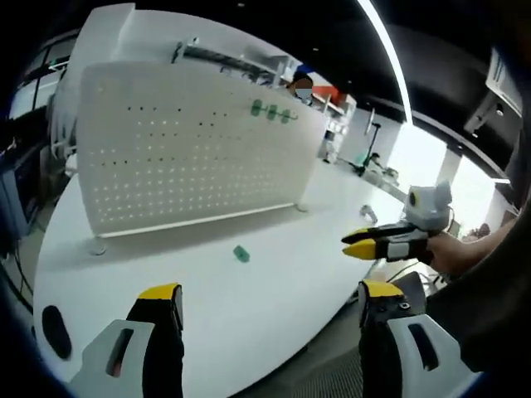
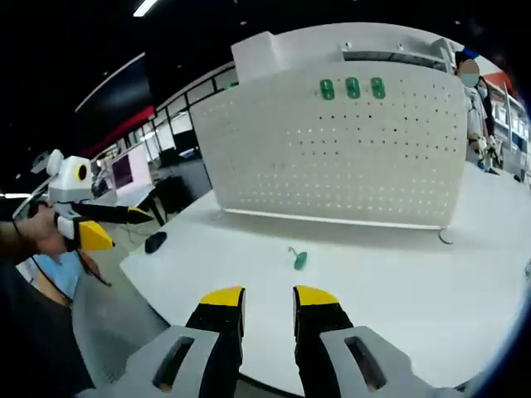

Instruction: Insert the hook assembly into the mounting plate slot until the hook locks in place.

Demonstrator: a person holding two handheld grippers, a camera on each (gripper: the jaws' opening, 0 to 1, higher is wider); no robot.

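On table (image 2: 398, 290): hook (image 2: 299, 259) (upright).

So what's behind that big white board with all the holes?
Above the pegboard, a taller white unit rises behind it, and a person stands at its far end. The board itself hides whatever sits lower down.

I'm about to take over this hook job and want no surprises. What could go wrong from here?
The green hook lies loose on the white table, untouched; it looks small, so the right tongs could nudge it away instead of gripping it. The pegboard stands on small feet and might tip or slide under pushing. Three green hooks already sit high on the board, so reaching up could hide the table.
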